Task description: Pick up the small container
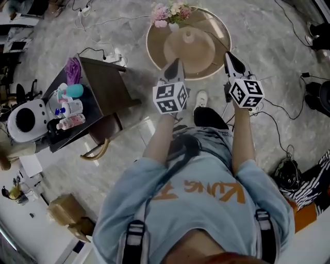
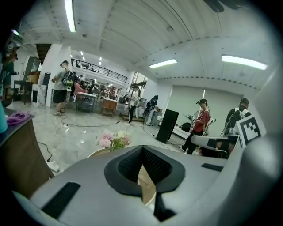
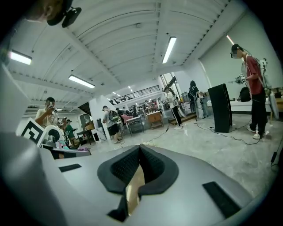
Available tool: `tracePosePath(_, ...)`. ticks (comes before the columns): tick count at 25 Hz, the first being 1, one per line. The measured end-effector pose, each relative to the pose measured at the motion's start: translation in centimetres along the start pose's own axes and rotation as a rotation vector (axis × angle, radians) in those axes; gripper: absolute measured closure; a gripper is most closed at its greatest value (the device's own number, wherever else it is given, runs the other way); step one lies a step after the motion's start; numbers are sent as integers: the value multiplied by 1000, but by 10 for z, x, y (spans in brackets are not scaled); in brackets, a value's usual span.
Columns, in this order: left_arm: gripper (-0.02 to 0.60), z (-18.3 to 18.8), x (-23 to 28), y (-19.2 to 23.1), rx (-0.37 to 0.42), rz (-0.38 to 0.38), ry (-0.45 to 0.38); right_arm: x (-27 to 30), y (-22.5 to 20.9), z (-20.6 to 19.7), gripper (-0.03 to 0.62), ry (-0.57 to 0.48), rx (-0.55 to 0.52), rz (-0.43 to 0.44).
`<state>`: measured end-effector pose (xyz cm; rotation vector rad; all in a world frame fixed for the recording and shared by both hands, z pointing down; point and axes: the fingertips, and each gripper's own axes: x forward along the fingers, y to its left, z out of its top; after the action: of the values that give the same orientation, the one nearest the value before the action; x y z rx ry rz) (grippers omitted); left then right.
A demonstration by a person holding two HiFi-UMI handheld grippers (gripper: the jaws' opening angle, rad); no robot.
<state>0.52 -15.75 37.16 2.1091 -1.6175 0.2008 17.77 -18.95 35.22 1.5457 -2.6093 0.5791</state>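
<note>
Several small containers stand on a dark side table (image 1: pixel 105 82) at the left of the head view: a teal one (image 1: pixel 75 91), a white one (image 1: pixel 72 107) and a pink bottle lying flat (image 1: pixel 71 122). My left gripper (image 1: pixel 174 65) and right gripper (image 1: pixel 231 56) are held up in front of the person, well right of that table, over the near rim of a round beige table (image 1: pixel 154 51). Both are shut and hold nothing. In the left gripper view the left gripper (image 2: pixel 142 150) has its pads together, and the right gripper (image 3: pixel 140 148) shows the same in its own view.
A bunch of pink flowers (image 1: pixel 170 13) stands on the round table's far side. A white round appliance (image 1: pixel 23 119) sits left of the side table. Cables and a power strip (image 1: pixel 112 55) lie on the floor. A cardboard box (image 1: pixel 66 208) is lower left. People stand far off.
</note>
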Motion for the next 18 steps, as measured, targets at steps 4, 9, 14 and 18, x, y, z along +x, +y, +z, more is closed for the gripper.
tracePosePath(4, 558, 8, 31, 1, 41, 25, 42, 30, -20, -2, 582, 25, 35, 33)
tracePosePath(9, 558, 4, 57, 18, 103, 31, 105, 63, -19, -17, 580, 36, 55, 88)
tracePosePath(14, 558, -23, 82, 35, 132, 9, 161, 81, -26, -54, 582, 61, 23, 84)
tracePosePath(18, 558, -55, 114, 48, 121, 2, 184, 98, -32, -97, 582, 142, -45, 70)
